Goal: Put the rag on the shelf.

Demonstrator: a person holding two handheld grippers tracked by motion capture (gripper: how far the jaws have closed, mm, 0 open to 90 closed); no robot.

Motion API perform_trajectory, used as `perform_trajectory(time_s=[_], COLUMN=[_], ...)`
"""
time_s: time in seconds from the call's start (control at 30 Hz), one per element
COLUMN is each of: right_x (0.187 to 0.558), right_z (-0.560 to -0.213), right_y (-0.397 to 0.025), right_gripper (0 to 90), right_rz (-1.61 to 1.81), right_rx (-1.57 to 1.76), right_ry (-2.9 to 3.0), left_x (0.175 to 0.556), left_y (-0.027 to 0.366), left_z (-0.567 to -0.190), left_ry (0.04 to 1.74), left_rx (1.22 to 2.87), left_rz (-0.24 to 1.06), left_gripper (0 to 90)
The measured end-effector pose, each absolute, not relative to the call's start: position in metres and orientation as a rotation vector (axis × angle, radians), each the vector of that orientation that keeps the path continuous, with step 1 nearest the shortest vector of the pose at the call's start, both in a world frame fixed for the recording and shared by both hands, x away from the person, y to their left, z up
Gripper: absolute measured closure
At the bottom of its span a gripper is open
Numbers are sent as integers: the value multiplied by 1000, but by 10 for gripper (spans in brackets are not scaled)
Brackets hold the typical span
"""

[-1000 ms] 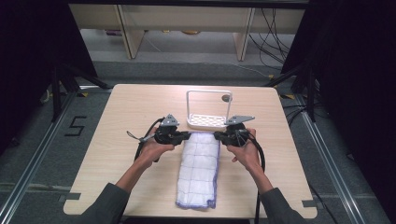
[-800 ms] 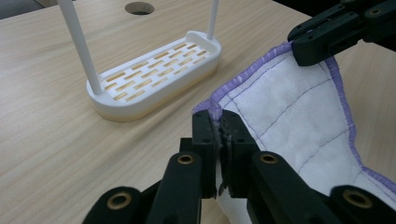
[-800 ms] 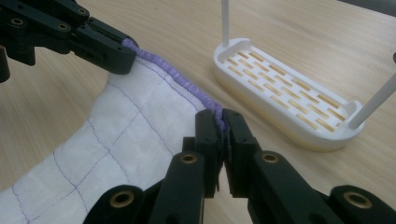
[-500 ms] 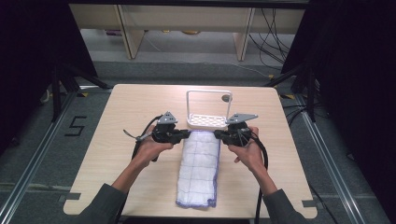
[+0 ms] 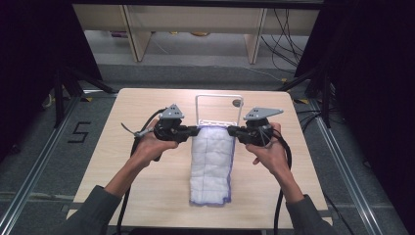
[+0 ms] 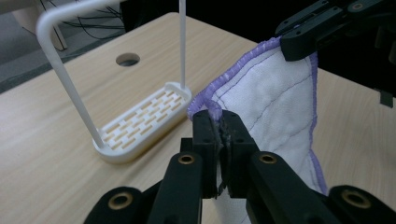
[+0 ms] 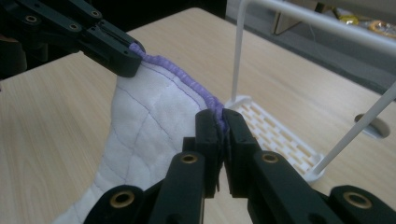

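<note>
L gripper (image 6: 219,126) & R gripper (image 7: 220,126) are pinching cloth (image 5: 211,161) corners w/ jaws closed; thin purple hem risks slipping near rack (image 5: 219,105).

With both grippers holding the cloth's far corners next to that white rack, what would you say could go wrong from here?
1. Each gripper, left and right, pinches only the purple hem of the cloth; a corner may slip out if pulled.
2. The rack stands just past the raised edge, so a forward move might knock its thin frame or tip it.
3. The near end lies on the table and may drag or bunch.
</note>
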State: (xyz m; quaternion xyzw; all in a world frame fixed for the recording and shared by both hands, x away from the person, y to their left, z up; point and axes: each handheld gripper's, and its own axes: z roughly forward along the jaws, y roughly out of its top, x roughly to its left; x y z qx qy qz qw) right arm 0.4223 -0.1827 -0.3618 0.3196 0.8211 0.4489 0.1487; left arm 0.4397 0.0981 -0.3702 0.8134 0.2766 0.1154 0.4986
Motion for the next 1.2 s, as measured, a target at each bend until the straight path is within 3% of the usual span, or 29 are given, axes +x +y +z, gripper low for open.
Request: perform_trajectory(time_s=[0.43,1.2], right_x=[444,515], right_z=[-286,-235], right_y=[-185,-194], right_gripper=[861,861], right_rz=[1331,1326], right_rx=[883,964], right_ry=[2221,2096], left_x=[474,545], left_y=[96,75], left_z=[-297,-243], left_ry=[677,742], left_rx=[1915,1862], left_rz=[374,484], left_gripper=[856,853])
